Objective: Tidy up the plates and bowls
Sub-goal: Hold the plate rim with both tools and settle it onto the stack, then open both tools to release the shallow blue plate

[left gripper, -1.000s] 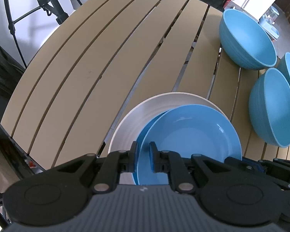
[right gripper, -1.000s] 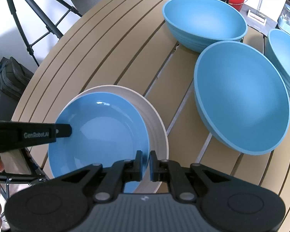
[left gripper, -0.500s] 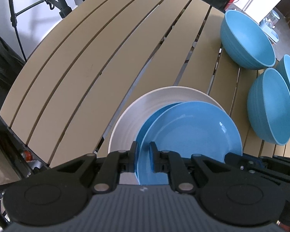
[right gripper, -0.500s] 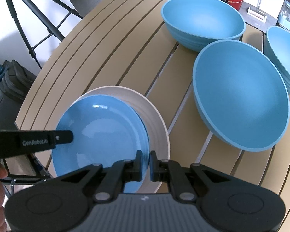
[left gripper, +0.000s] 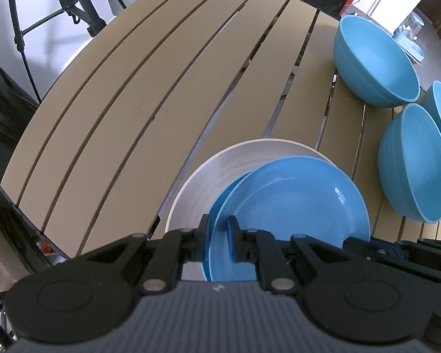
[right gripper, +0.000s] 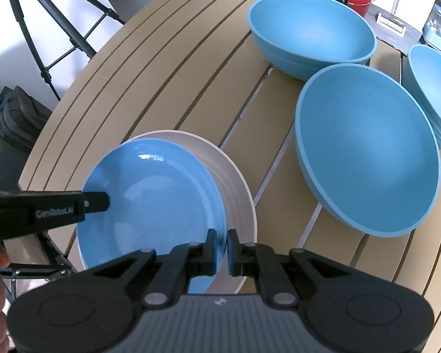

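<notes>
Right now both grippers hold the same blue plate (right gripper: 150, 194); the left gripper (left gripper: 219, 236) has its jaws clenched on one edge, and the right gripper (right gripper: 219, 250) pinches the other edge; the plate sits between both sets of jaws, just above the white plate (left gripper: 220, 173) on the slatted table (left gripper: 132, 103); it looks a little tilted and off to one side; I think the job is to set it down flat in the middle of the white plate; both hands should go down together, slow and level, and only let go once it rests; three blue bowls (right gripper: 367, 153) wait past the right jaws.
</notes>
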Tool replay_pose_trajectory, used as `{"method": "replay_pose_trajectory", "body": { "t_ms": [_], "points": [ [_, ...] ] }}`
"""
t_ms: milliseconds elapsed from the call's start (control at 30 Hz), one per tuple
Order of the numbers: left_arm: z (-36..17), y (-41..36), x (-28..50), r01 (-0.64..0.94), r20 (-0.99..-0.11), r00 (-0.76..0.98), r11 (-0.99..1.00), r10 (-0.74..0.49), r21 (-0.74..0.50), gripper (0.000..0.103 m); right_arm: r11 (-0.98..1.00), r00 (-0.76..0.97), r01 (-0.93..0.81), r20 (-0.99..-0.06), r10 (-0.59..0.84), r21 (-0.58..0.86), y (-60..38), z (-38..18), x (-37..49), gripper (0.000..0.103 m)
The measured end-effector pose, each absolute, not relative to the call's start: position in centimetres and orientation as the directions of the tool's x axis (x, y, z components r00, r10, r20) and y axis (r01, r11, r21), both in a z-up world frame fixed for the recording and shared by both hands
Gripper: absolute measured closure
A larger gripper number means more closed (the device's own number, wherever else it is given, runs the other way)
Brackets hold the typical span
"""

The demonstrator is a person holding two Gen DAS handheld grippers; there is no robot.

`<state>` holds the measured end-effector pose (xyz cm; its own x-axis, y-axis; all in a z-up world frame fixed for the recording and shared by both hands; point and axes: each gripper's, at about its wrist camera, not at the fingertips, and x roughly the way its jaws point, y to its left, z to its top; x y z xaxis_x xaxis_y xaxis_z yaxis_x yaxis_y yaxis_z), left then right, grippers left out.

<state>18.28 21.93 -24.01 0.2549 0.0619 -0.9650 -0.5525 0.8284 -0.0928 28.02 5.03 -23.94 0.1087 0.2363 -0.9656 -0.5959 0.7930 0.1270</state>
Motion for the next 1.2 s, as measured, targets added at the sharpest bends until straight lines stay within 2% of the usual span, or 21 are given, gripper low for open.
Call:
{"method": "replay_pose_trajectory", "body": {
  "t_ms": [233, 533, 700, 933, 1100, 1200],
  "points": [
    [-24.6, 22.5, 18.1, -0.567, -0.969, 0.249, 0.812, 0.011, -0.136, 0.09, 0.799, 0.111, -0.587, -0.966, 0.235, 0.127, 4.9, -24.1, 28.1, 0.097],
    [-24.4, 22.4, 18.0, -0.568, -0.964, 0.264, 0.811, 0.023, -0.137, 0.091, 0.799, 0.112, -0.585, -0.963, 0.247, 0.137, 4.7, -24.2, 28.2, 0.097],
    [-24.3, 22.3, 17.7, -0.583, -0.963, 0.269, 0.801, 0.032, -0.137, 0.09, 0.802, 0.116, -0.582, -0.962, 0.246, 0.135, 4.6, -24.2, 28.2, 0.087],
    [-24.0, 22.3, 17.5, -0.585, -0.959, 0.279, 0.8, 0.045, -0.133, 0.09, 0.802, 0.116, -0.579, -0.959, 0.257, 0.145, 4.4, -24.1, 28.2, 0.087],
    [-23.5, 22.3, 17.2, -0.595, -0.957, 0.283, 0.794, 0.066, -0.121, 0.088, 0.793, 0.116, -0.591, -0.957, 0.265, 0.148, 4.5, -24.0, 28.1, 0.095],
    [-23.6, 22.5, 17.2, -0.597, -0.957, 0.28, 0.794, 0.069, -0.118, 0.088, 0.79, 0.12, -0.596, -0.958, 0.261, 0.141, 4.8, -24.0, 27.9, 0.096]
  ]
}}
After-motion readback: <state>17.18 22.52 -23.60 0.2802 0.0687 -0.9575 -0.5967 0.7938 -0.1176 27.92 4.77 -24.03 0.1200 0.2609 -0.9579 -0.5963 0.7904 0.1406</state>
